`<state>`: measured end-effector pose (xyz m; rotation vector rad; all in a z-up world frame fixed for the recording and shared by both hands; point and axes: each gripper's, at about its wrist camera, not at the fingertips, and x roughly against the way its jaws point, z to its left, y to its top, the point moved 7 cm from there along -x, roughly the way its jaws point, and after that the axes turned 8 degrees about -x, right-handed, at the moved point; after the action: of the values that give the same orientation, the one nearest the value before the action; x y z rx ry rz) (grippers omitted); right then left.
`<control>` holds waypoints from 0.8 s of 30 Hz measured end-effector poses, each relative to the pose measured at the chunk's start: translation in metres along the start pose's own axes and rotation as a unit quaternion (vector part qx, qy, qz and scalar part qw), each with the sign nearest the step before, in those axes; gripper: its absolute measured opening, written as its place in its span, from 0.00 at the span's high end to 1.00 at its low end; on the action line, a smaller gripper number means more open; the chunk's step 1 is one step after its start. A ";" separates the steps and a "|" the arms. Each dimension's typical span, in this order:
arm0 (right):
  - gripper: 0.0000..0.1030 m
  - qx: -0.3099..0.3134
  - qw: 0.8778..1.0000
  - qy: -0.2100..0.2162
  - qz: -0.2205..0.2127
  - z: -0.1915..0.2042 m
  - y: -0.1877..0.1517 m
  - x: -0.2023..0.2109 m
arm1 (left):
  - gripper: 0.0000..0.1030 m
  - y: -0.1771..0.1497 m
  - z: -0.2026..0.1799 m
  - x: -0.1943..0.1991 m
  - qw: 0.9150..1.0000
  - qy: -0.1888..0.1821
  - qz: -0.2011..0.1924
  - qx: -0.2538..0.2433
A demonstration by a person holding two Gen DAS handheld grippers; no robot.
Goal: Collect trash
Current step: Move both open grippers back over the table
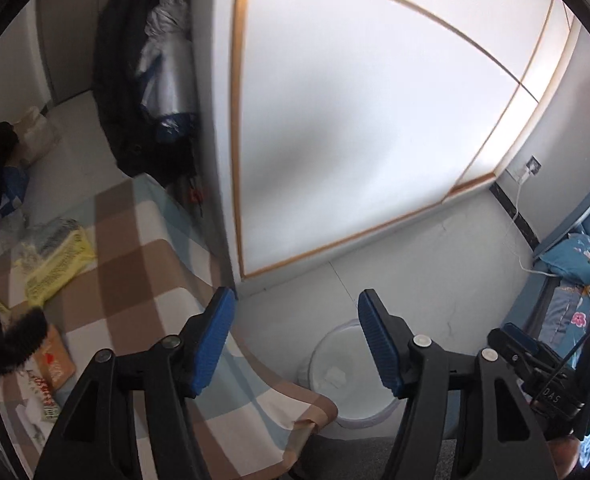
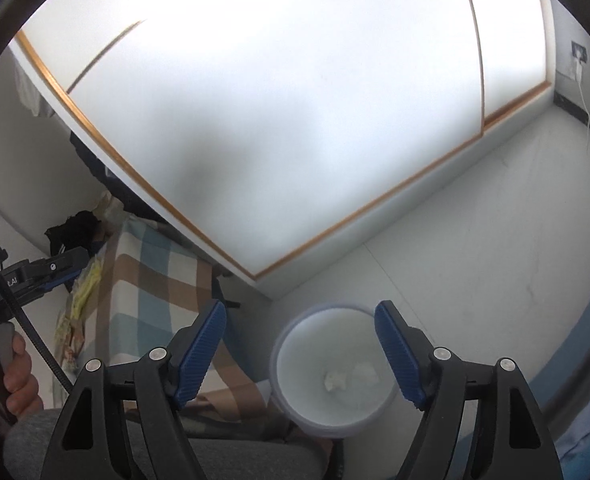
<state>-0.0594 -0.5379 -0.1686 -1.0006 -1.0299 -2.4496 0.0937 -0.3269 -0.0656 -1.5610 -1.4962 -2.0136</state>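
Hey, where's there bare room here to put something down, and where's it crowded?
Bare floor runs between the wardrobe, the trash bin and the blue bed edge. The checked tablecloth is bare near the wardrobe; its left side is crowded with a yellow bag and packets.

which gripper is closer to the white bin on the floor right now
Right. The right gripper hangs open directly above the bin, its fingers framing the rim. The left gripper, also open, sits off to the side over the checkered cloth.
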 end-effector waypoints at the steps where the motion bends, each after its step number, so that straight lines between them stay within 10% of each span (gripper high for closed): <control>1: 0.24 0.010 1.000 0.003 -0.009 0.010 0.006 0.007 | 0.33 0.000 0.007 0.006 1.000 0.006 -0.012 0.005; 10: 0.17 0.107 0.987 0.072 -0.092 0.139 0.037 0.073 | 0.17 -0.002 0.079 0.091 0.988 0.078 -0.120 0.059; 24: 0.08 0.231 0.950 0.195 -0.084 0.330 -0.041 0.071 | 0.05 -0.075 0.222 0.175 0.953 0.199 -0.185 0.138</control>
<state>0.0297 -0.2733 0.0261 -0.2752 -1.4846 -2.2320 0.1077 -0.0470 0.0180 -0.7531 -1.8890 -2.0215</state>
